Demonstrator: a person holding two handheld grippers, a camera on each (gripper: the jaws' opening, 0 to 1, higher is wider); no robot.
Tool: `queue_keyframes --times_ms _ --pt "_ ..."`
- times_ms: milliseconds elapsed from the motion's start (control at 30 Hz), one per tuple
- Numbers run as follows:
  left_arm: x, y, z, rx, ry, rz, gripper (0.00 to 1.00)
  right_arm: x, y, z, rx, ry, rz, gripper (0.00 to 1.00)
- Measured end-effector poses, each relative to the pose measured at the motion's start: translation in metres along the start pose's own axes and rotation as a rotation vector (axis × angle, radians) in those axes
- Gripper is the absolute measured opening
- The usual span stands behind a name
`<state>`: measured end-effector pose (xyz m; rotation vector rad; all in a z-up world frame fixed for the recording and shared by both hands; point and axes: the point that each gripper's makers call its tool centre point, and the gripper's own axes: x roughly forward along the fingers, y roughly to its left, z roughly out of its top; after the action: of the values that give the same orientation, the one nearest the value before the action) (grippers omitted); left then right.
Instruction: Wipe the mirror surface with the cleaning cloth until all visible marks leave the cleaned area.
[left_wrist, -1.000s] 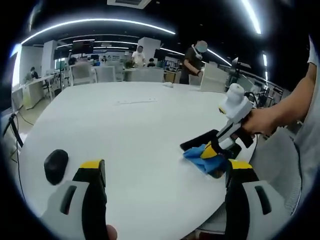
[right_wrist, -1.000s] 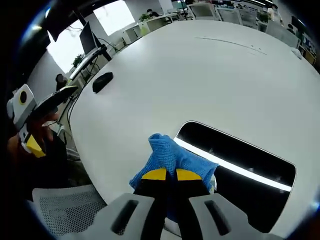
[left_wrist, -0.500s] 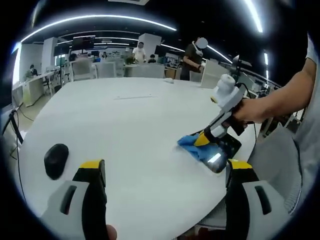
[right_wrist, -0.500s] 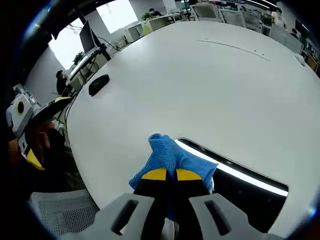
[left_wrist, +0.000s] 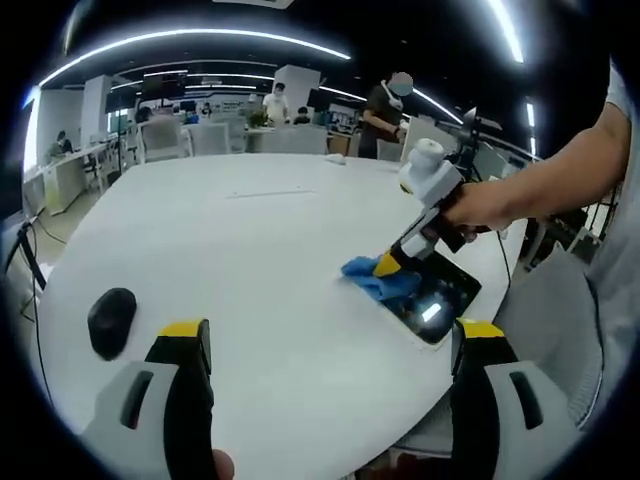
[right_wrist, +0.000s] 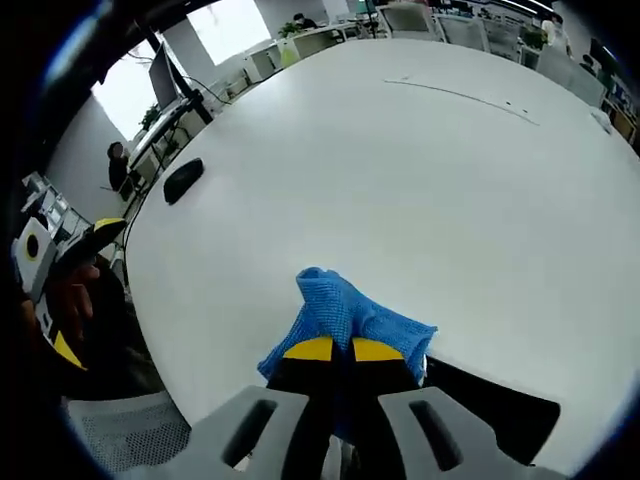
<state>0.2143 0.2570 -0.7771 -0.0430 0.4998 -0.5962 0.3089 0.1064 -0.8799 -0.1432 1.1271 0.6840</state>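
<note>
Mirror (left_wrist: 432, 300) lies flat near the edge of the big white round table (left_wrist: 260, 260), on the side close to the person; its dark glass reflects a bright patch of ceiling light. In the right gripper view a dark corner of the mirror (right_wrist: 490, 415) shows just behind the cloth. The blue cleaning cloth (left_wrist: 380, 281) is pressed on the far end of the mirror, partly over the mirror's edge and touching the table. The right gripper (left_wrist: 392, 264) has its yellow-tipped jaws clenched on this cloth, and a bare hand (left_wrist: 478, 208) holds the gripper from above. In the right gripper view the same gripper (right_wrist: 333, 349) has both jaws tight together with the blue cloth (right_wrist: 345, 313) bunched between and in front of them.

The left gripper (left_wrist: 330, 345) hovers above the near part of the table, well apart from the mirror, with its jaws released wide and nothing between them. A black computer mouse (left_wrist: 111, 324) lies on the table at the left, far from the mirror. Behind the table stand white chairs (left_wrist: 210, 146) and some people (left_wrist: 384, 118) in an office room.
</note>
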Motion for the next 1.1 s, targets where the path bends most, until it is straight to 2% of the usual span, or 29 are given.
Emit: queue_keyframes --times_ms 300,1100 --pt "-0.002 -0.006 0.006 0.0 -0.006 0.003 0.99 -0.001 0.0 -0.002 -0.027 -0.003 -0.004 0.0" --pt "0.002 -0.002 0.004 0.005 -0.012 -0.002 0.99 -0.014 -0.028 -0.014 -0.023 0.008 -0.028 0.0"
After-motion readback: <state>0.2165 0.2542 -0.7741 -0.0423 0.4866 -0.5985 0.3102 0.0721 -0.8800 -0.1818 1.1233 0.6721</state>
